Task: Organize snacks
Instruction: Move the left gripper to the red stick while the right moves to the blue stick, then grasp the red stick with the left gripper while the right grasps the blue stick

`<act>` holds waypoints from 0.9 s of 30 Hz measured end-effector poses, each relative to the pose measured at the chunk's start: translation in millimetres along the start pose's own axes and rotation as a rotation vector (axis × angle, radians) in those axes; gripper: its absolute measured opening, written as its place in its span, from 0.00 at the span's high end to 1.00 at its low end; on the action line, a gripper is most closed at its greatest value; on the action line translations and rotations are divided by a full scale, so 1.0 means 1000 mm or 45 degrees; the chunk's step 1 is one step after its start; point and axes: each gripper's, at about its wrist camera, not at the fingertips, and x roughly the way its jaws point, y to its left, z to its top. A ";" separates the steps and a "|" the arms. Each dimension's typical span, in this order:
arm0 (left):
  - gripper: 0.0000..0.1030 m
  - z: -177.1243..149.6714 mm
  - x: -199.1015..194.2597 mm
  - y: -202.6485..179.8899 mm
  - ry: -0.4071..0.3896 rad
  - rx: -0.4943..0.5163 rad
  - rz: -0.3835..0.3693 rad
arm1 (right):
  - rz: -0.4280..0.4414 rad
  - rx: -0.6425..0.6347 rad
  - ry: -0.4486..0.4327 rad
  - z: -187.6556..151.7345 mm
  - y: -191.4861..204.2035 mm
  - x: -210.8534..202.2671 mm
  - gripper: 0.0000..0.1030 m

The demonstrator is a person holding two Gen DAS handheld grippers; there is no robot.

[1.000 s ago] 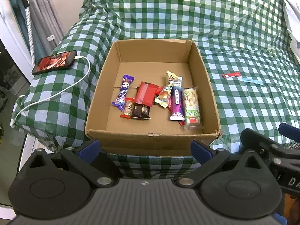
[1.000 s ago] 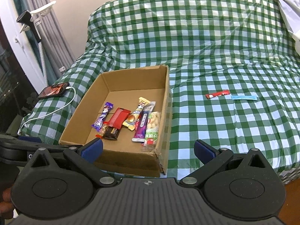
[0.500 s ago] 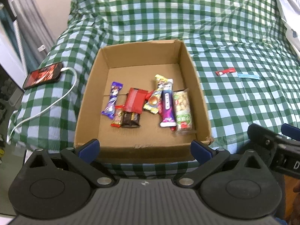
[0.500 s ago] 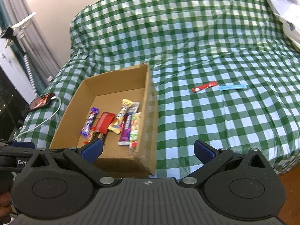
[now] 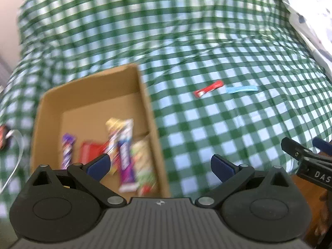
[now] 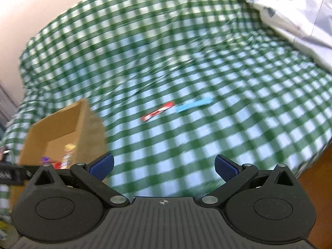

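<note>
**Snack sort: both views swung right, toward the loose sticks**

Since half a second ago both cameras have shifted rightward: the open brown cardboard box (image 5: 94,95) has slid from the middle of the left wrist view to its left half, and in the right wrist view it sits at the far left edge (image 6: 62,122). Both current views are motion-blurred.

- Left gripper (image 5: 159,165): black frame, blue-tipped fingers (image 5: 98,164), jaws wide apart, nothing between them. It hangs over the box's near right corner and the cloth beside it.
- Right gripper (image 6: 164,166): same build, blue fingertips (image 6: 225,167), jaws wide apart and empty, above bare cloth right of the box. Its body also shows at the right edge of the left wrist view (image 5: 305,161).
- Box contents: a purple wrapped bar (image 5: 67,153), a red packet (image 5: 89,152), a long purple-and-white bar (image 5: 125,155), a green-and-clear nut pack (image 5: 143,164) lying along the right wall. Labels too blurred to read.
- Outside the box: a slim red snack stick (image 5: 208,88) (image 6: 157,111) and a slim light-blue snack stick (image 5: 241,89) (image 6: 194,104), lying nearly end to end on the green-and-white checked cloth (image 5: 217,128), well apart from the box.
- Other: a white cable (image 5: 17,155) at the left edge; pale crumpled fabric (image 6: 290,10) at upper right.
</note>
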 end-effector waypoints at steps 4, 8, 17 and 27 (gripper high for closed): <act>0.00 0.049 0.062 -0.038 0.034 0.096 -0.042 | -0.059 -0.144 -0.055 0.026 -0.028 0.052 0.01; 0.00 0.092 0.144 -0.074 0.049 0.209 -0.042 | -0.060 -0.361 -0.038 0.052 -0.050 0.125 0.01; 0.00 0.150 0.278 -0.122 0.039 0.533 -0.103 | 0.110 -0.782 0.184 0.086 -0.071 0.287 0.01; 0.10 0.160 0.309 -0.102 0.046 0.449 -0.301 | 0.325 -0.879 0.053 0.087 -0.081 0.308 0.05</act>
